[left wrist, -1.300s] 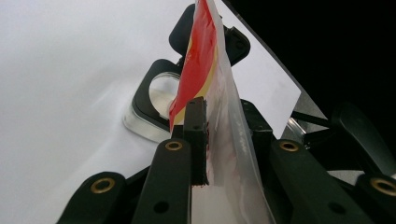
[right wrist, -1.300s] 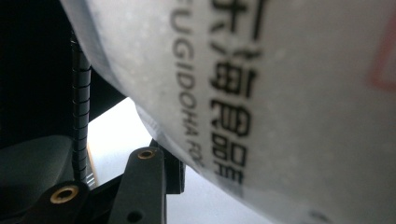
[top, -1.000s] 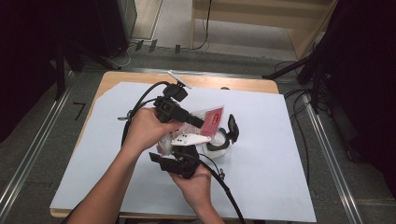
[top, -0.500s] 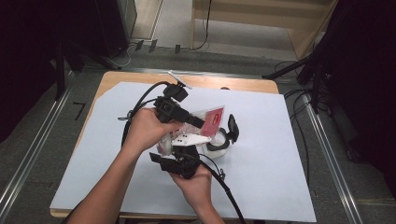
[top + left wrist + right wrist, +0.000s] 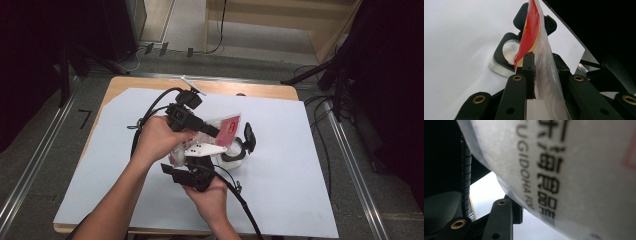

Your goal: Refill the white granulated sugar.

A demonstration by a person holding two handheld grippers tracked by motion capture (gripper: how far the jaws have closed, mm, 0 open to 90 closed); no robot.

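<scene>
Snack pouch (image 5: pixel 536 50), clear film with red print: centre of the high view, upright, clamped in left gripper (image 5: pixel 544 75); right gripper (image 5: pixel 192 175) pressed against it, grip indeterminate. Advice: pull evenly, keeping clear of black-lidded container (image 5: pixel 237 150).

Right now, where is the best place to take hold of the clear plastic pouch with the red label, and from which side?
Grip the flat bottom edge of the clear plastic pouch with the red label, coming from below, as the left claw does. The film there is thin and stands edge-on between the jaws, so it probably pinches securely; the fuller middle looks too bulky.
</scene>
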